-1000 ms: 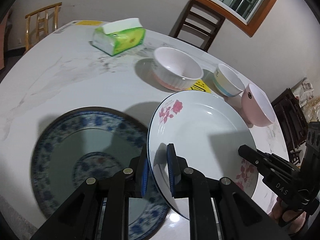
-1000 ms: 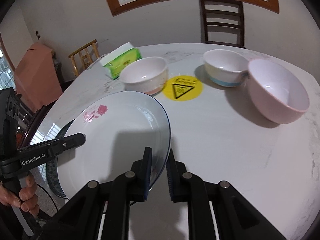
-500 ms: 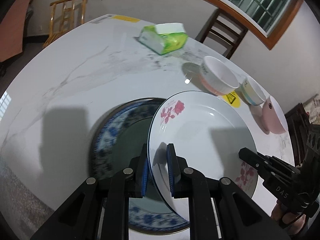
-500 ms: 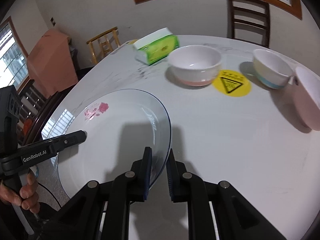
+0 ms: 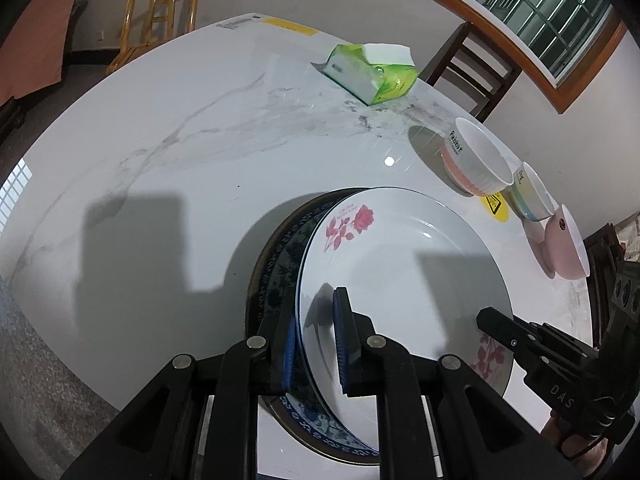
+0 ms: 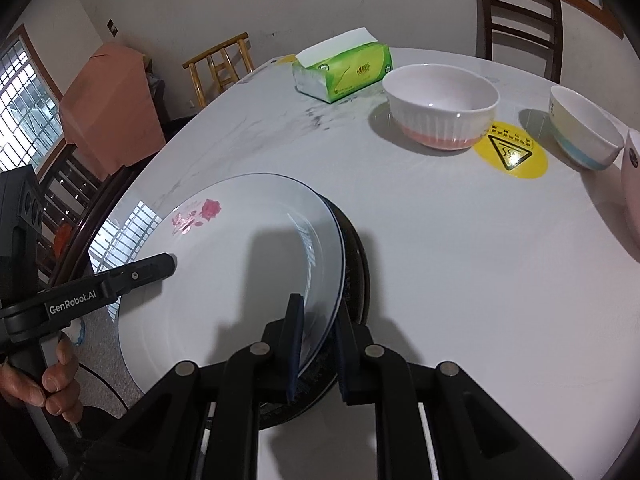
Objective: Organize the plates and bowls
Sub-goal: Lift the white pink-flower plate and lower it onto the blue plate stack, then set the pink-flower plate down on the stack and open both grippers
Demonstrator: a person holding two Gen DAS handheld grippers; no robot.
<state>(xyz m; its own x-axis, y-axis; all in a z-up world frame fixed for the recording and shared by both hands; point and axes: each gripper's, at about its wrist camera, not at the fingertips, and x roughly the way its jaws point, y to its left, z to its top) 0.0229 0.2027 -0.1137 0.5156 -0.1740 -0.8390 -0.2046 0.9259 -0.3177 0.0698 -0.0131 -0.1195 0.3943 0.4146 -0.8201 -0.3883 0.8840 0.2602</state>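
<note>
A white plate with red roses is held by both grippers just over a blue-patterned plate on the marble table. My left gripper is shut on the white plate's left rim. My right gripper is shut on its right rim. Each gripper shows in the other's view. A white and pink ribbed bowl, a striped bowl and a pink bowl stand to the right.
A green tissue pack lies at the far side of the table. A yellow warning sticker lies between the bowls. Chairs stand around the table.
Both grippers have carried the white rose plate leftward, so it now sits over the blue-patterned plate and covers most of it. Both stay shut on its rim.
</note>
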